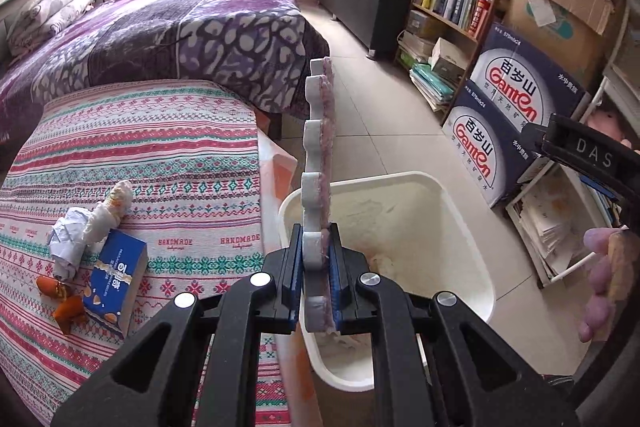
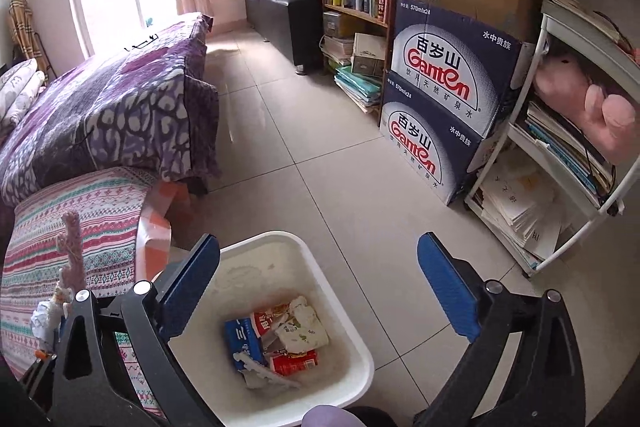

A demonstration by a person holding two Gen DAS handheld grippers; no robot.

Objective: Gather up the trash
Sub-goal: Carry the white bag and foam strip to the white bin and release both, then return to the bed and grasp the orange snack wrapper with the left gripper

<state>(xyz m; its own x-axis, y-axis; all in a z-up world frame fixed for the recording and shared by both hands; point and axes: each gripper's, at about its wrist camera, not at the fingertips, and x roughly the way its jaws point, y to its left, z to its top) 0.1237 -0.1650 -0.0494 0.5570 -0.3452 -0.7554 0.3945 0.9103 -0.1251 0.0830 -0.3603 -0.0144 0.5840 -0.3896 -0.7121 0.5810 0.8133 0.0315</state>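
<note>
**Over the white bin: one gripper loaded, one empty**

Above the white plastic waste bin [image 1: 468, 239], the left gripper [image 1: 316, 267] tilts downward, its blue pads clenched on the lower end of a long foam strip with a scalloped white edge and a pinkish-purple face [image 1: 318, 155], which stands upright over the bin's near rim. The right gripper [image 2: 320, 291] also angles down over the bin, jaws spread wide with nothing between them; its black body reads "DAS" in the left wrist view, where fingertips [image 1: 596, 267] show beside it.

Inside the bin lie a blue carton, a red-and-white packet, a red can-like wrapper and a crumpled white wrapper [image 2: 300, 335].

On the striped woven cloth [image 1: 160, 163], printed "HANDMADE", remain one blue snack box [image 1: 116, 275], one crumpled white paper ball [image 1: 68, 239], one twisted white-and-orange wrapper [image 1: 112, 207] and two orange scraps [image 1: 64, 303].

Against the bookshelf stand two stacked dark-blue cartons [image 2: 448, 107] labelled "Ganten" and "570ml×24".
</note>
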